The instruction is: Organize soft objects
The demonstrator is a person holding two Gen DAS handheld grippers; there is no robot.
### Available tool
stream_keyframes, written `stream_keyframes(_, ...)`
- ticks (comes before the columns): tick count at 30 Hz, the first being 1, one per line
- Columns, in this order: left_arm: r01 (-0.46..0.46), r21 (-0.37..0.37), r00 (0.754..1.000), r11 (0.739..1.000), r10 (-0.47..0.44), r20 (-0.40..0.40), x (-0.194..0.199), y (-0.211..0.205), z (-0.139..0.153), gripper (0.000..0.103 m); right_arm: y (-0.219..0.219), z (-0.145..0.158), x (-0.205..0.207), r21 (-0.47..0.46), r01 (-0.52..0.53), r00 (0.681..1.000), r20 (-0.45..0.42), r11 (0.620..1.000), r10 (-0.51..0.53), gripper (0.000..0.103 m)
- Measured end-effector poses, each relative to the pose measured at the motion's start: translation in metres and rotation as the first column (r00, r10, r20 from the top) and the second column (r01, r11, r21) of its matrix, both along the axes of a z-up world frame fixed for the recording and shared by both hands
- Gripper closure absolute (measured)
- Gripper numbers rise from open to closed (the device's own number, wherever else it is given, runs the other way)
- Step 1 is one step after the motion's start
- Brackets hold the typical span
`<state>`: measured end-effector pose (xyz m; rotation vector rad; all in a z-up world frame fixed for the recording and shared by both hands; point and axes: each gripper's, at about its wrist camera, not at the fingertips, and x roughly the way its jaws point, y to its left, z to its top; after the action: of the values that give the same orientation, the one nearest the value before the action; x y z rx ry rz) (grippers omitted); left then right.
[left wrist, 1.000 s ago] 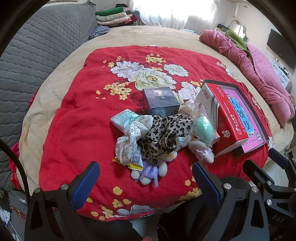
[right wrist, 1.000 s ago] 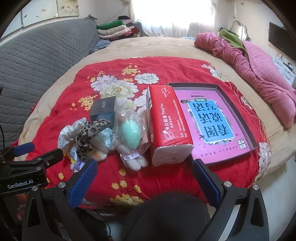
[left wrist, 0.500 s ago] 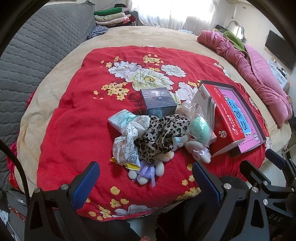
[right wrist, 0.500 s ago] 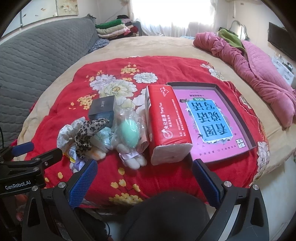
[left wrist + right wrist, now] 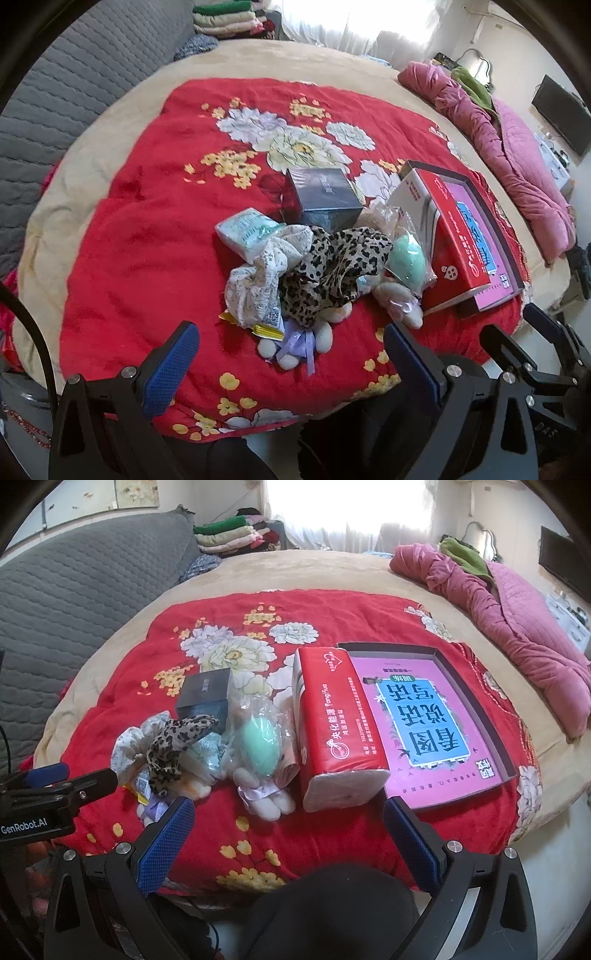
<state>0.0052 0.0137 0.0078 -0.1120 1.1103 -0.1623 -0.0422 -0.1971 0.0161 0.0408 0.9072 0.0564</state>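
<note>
1. Holding both tongs wide open and empty: left gripper (image 5: 288, 363) hangs short of the pile, right gripper (image 5: 288, 834) short of the tissue pack (image 5: 332, 731).
2. Grabbing the leopard scarf (image 5: 332, 269) could, I judge, drag the tangled white lace cloth (image 5: 258, 280) along.
3. Dark box (image 5: 325, 199) and tray (image 5: 476, 701) crowd the heap on the red blanket (image 5: 147, 240).

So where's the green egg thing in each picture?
Left wrist: green egg right of centre, between leopard cloth and red tissue pack.
Right wrist: green egg left of centre, left of the pack.
Shared landmark: dark box behind it.
</note>
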Motion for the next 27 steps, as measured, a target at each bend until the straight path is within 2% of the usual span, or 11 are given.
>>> stream_keyframes(5, 0.017, -0.033, 0.999, 0.999, -0.018, -0.026, 0.006, 0.003, -0.006, 0.004, 0.001, -0.004, 0.007, -0.009, -0.012, 1.0, -0.003, 1.0, 0.012, 0.001)
stream_keyframes(8, 0.019, -0.045, 0.999, 0.999, -0.02, -0.034, 0.011, 0.001, -0.009, 0.012, 0.0, -0.006, 0.012, -0.019, -0.017, 1.0, -0.007, 1.0, 0.017, 0.001)
stream_keyframes(10, 0.038, -0.045, 0.998, 0.998, -0.041, -0.048, 0.019, -0.009, -0.011, 0.023, -0.001, -0.008, 0.015, -0.036, -0.021, 1.0, -0.01, 0.999, 0.02, 0.001)
stream_keyframes(15, 0.094, -0.048, 0.993, 0.994, -0.097, -0.066, 0.037, -0.04, -0.011, 0.033, -0.001, -0.011, 0.024, -0.092, -0.053, 0.999, -0.005, 0.994, 0.053, 0.001)
stream_keyframes(17, 0.114, -0.028, 0.991, 0.993, -0.116, -0.07, 0.045, -0.052, -0.013, 0.038, -0.001, -0.011, 0.028, -0.106, -0.059, 0.998, -0.004, 0.993, 0.059, 0.001)
stream_keyframes(19, 0.128, -0.004, 0.987, 0.992, -0.128, -0.096, 0.052, -0.062, -0.02, 0.047, -0.002, -0.012, 0.031, -0.106, -0.062, 0.998, -0.006, 0.992, 0.062, 0.001)
stream_keyframes(23, 0.133, 0.049, 0.983, 0.99, -0.125, -0.138, 0.062, -0.072, -0.034, 0.056, -0.001, -0.014, 0.037, -0.115, -0.083, 0.997, -0.009, 0.99, 0.083, 0.001)
stream_keyframes(26, 0.14, 0.059, 0.979, 0.988, -0.129, -0.158, 0.068, -0.073, -0.04, 0.07, 0.004, -0.015, 0.043, -0.123, -0.113, 0.994, -0.014, 0.986, 0.112, 0.001)
stream_keyframes(27, 0.146, 0.055, 0.976, 0.988, -0.135, -0.168, 0.071, -0.073, -0.043, 0.078, 0.007, -0.015, 0.045, -0.129, -0.123, 0.992, -0.015, 0.984, 0.122, 0.001)
